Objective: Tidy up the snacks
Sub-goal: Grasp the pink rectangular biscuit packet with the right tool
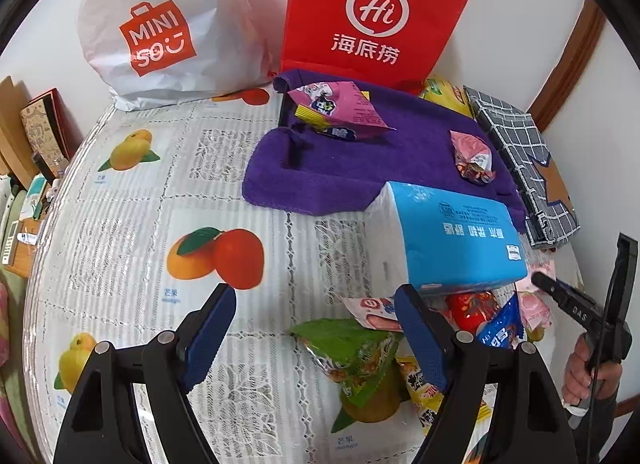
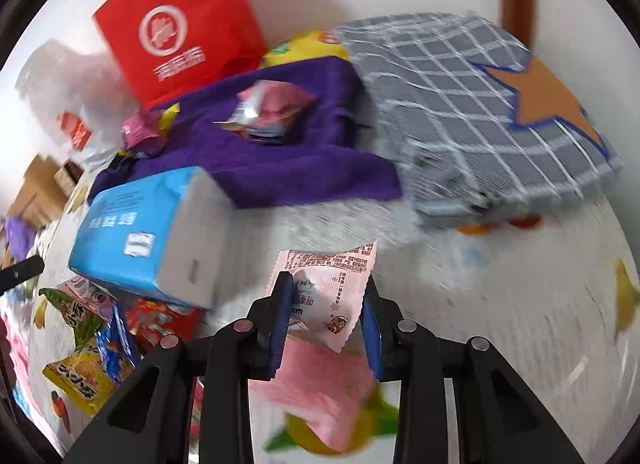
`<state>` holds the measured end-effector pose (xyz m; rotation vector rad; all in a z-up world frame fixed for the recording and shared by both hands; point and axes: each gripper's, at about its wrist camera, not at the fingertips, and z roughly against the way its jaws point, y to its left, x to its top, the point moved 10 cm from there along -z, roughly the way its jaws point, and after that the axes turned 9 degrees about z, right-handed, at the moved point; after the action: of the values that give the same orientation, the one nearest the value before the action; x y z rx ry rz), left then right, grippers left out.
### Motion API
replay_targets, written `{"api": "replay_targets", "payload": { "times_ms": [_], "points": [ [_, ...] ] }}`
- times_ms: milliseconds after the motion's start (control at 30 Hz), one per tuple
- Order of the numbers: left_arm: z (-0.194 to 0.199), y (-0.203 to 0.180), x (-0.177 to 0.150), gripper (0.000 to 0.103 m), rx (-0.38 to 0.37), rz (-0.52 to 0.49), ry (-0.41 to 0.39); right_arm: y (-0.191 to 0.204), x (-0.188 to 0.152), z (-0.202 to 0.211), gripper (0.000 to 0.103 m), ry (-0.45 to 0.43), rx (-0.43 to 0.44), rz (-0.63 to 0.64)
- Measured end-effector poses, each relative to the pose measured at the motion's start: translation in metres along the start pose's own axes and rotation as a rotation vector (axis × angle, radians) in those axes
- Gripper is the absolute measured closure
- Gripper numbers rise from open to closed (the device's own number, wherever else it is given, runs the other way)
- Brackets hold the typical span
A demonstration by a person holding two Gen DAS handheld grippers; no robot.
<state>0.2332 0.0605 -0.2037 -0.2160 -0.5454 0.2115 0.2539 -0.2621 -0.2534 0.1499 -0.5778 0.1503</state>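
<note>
Right gripper [image 2: 326,316]: clamped on a pink snack packet [image 2: 328,292], held above the fruit-print tablecloth [image 2: 500,304], with another pink packet [image 2: 320,380] blurred beneath. Left gripper [image 1: 316,328]: spread wide, holding nothing, poised over bare tablecloth just beside a green snack packet [image 1: 348,348]. Remaining loose snacks: heaped under and beside the tilted blue tissue pack [image 1: 452,236]. Two more pink packets resting on the purple cloth [image 1: 360,160], which appears to serve as the collection spot, though not certain. Risks: thin wrapper pinched near its edge, liable to slip or tear under a fast swing; right view heavily blurred, so aim toward the cloth uncertain. Tissue pack propped on the heap, likely to topple if a snack beneath is pulled. Grey checked box [image 2: 480,112] close by, easily clipped in passing.
</note>
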Motion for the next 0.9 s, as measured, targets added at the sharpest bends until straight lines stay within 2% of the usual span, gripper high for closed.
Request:
{"api": "replay_targets", "payload": {
  "times_ms": [67,167,267,333,467,567,667,767,833,900],
  "points": [
    [0.001,-0.002,-0.001,0.023,-0.003,-0.004,0.001,-0.002,-0.011,0.006,0.068,0.029,0.012,-0.004],
    [0.003,-0.006,-0.003,0.023,-0.008,-0.012,-0.002,0.004,-0.026,0.017,0.059,0.063,0.02,0.052],
    [0.004,-0.007,-0.004,0.023,-0.011,-0.011,-0.003,-0.002,-0.023,0.03,0.048,0.032,-0.076,0.126],
    [0.004,-0.008,-0.005,0.023,-0.01,-0.012,-0.002,-0.005,-0.016,0.038,0.045,-0.004,-0.089,0.138],
    [0.005,-0.01,-0.005,0.023,-0.005,-0.017,-0.003,0.002,0.0,0.03,0.042,-0.04,-0.015,0.161],
    [0.006,-0.011,-0.005,0.023,0.004,-0.023,-0.004,0.009,0.004,0.005,0.042,-0.004,0.072,0.154],
    [0.009,-0.01,-0.005,0.023,0.005,-0.023,-0.007,0.01,-0.002,-0.014,0.042,0.059,0.098,0.14],
    [0.011,-0.009,-0.006,0.023,0.005,-0.024,-0.01,0.009,-0.009,-0.011,0.04,0.073,0.126,0.154],
    [0.012,-0.01,-0.007,0.023,0.0,-0.025,-0.01,0.005,-0.015,-0.008,0.032,0.092,0.144,0.145],
    [0.013,-0.012,-0.008,0.023,-0.005,-0.03,-0.01,0.0,-0.022,-0.003,0.031,0.095,0.145,0.133]
  ]
}}
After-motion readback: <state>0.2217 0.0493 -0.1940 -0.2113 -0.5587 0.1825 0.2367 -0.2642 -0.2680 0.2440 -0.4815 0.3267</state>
